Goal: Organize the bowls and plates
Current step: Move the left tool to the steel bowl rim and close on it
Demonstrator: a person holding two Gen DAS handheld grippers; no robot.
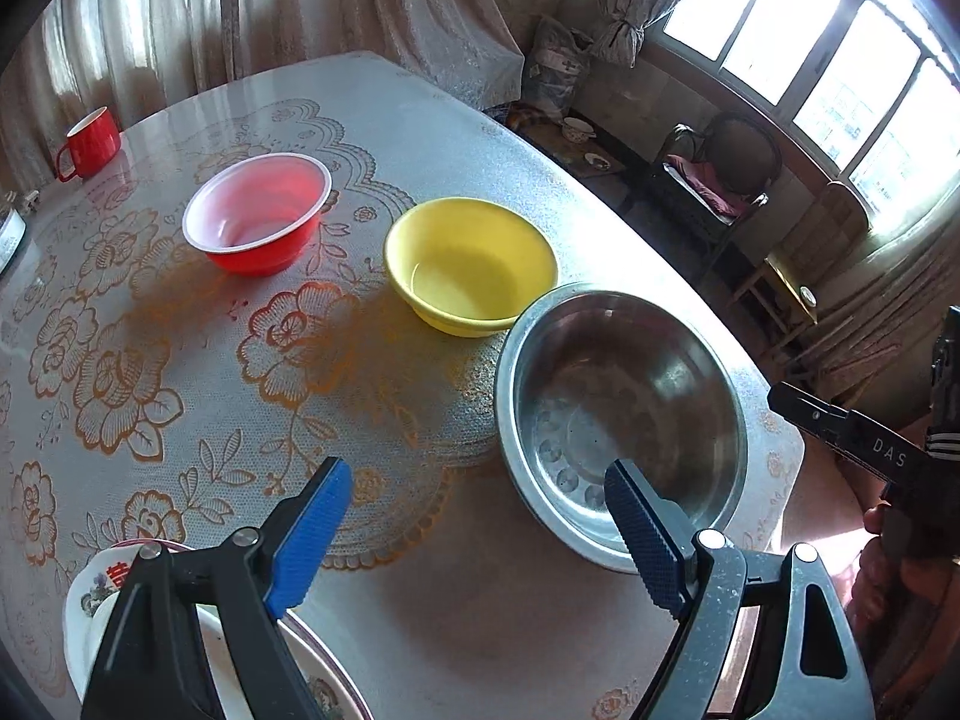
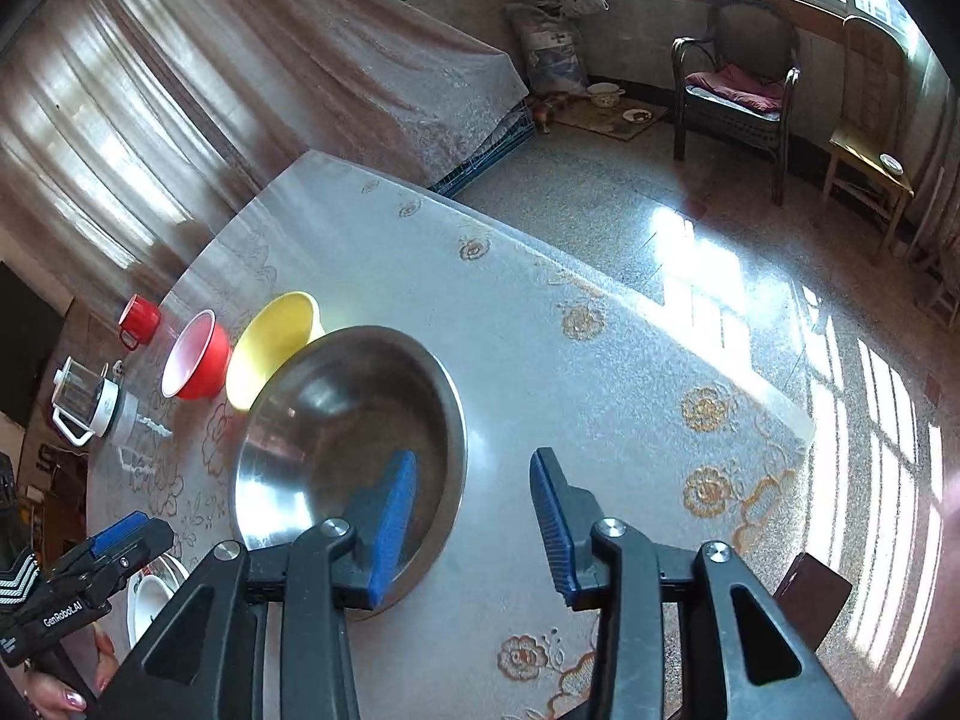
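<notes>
Three empty bowls stand in a row on the table: a red bowl point(image 1: 258, 216) with a white inside, a yellow bowl point(image 1: 471, 267) and a wide steel bowl point(image 1: 618, 408). My left gripper point(image 1: 478, 468) is open just above the tablecloth beside the steel bowl, with nothing between its blue pads. White flowered plates point(image 1: 90, 594) lie under its left finger. In the right wrist view my right gripper point(image 2: 475, 455) is open and straddles the near rim of the steel bowl point(image 2: 348, 438). One finger is over the bowl's inside and one outside, and neither pad touches the rim.
A red mug point(image 1: 90, 141) stands at the far left edge of the table point(image 1: 420, 630). A glass jug point(image 2: 90, 402) with a white base sits beyond the red bowl point(image 2: 195, 363). The table's edge runs just right of the steel bowl, with floor and chairs point(image 2: 738, 78) beyond.
</notes>
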